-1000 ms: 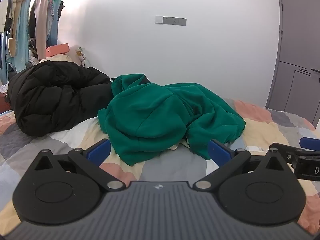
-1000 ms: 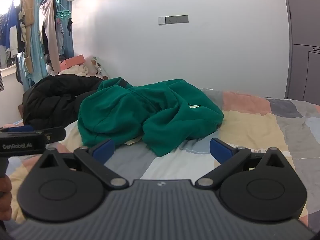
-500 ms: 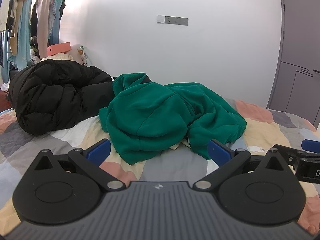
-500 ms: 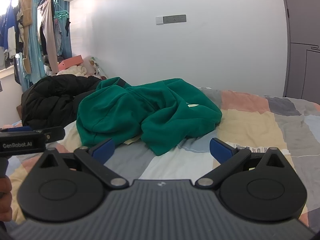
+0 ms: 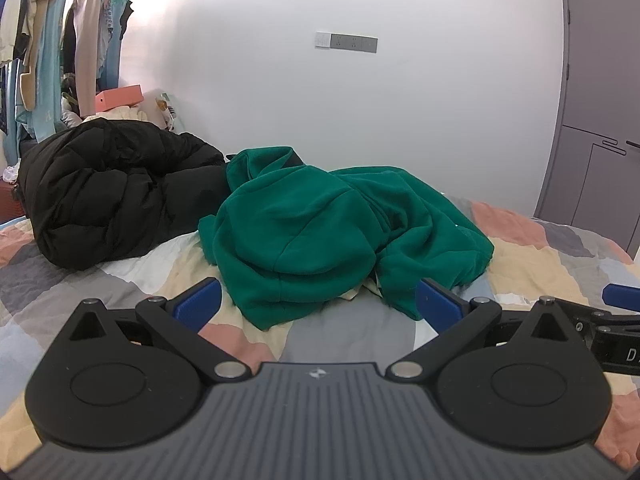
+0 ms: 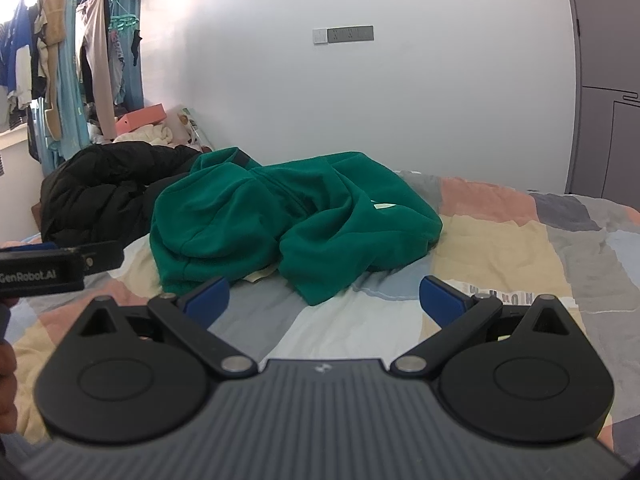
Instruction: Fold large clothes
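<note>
Bed (image 5: pixel 520 264): green hoodie (image 5: pixel 320 232) crumpled ahead of both spread jaws, untouched

A black puffer jacket (image 5: pixel 116 200) lies bunched at the left of the frame on a patchwork bedcover (image 5: pixel 532 256). Behind it, a pink box (image 5: pixel 119 97) rests on pale bedding. Clothes hang on a rack (image 6: pixel 60 60) in the upper left. A switch and socket strip (image 5: pixel 346 42) sits on the white wall, and a grey wardrobe (image 5: pixel 600 120) fills the right edge.

Crumpled green fleece hoodie (image 5: pixel 332 232) on the patchwork-quilted bed (image 5: pixel 532 264), black puffer jacket (image 5: pixel 112 196) touching its left, white wall (image 5: pixel 360 120) behind
</note>
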Action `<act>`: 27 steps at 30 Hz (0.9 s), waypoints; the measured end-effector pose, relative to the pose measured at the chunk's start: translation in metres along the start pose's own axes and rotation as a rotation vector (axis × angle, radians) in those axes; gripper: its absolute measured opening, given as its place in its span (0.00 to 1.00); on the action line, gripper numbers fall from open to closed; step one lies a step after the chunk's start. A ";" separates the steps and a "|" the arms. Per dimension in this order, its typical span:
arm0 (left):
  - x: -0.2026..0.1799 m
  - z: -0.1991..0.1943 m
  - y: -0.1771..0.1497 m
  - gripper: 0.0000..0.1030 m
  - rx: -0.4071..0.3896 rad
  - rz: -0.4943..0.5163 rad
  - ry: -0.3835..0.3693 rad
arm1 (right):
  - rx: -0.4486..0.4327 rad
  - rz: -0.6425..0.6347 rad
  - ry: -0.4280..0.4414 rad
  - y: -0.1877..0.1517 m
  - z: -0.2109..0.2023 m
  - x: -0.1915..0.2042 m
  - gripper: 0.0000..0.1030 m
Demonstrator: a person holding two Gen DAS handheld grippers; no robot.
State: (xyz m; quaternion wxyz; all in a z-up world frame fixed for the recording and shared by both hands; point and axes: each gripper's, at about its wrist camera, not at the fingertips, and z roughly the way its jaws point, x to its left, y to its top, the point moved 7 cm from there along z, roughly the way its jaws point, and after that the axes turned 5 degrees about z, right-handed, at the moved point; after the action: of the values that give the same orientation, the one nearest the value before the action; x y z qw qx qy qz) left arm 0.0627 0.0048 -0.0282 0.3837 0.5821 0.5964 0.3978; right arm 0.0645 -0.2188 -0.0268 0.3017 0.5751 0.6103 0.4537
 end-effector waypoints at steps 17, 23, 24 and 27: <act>0.000 0.000 -0.001 1.00 -0.003 0.003 -0.001 | 0.002 -0.001 -0.010 -0.003 0.000 0.001 1.00; 0.002 0.000 -0.001 1.00 -0.004 0.002 -0.006 | -0.003 0.006 -0.013 -0.002 0.001 -0.001 1.00; 0.002 0.000 -0.001 1.00 -0.003 0.002 -0.005 | -0.004 0.008 -0.013 -0.002 0.001 -0.001 1.00; 0.001 0.000 -0.001 1.00 -0.003 0.003 -0.005 | -0.006 0.011 -0.015 -0.003 0.003 -0.002 1.00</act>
State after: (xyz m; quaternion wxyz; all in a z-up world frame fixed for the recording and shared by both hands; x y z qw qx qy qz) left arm 0.0621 0.0062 -0.0295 0.3855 0.5832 0.5941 0.3979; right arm 0.0659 -0.2203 -0.0312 0.3056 0.5809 0.6035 0.4528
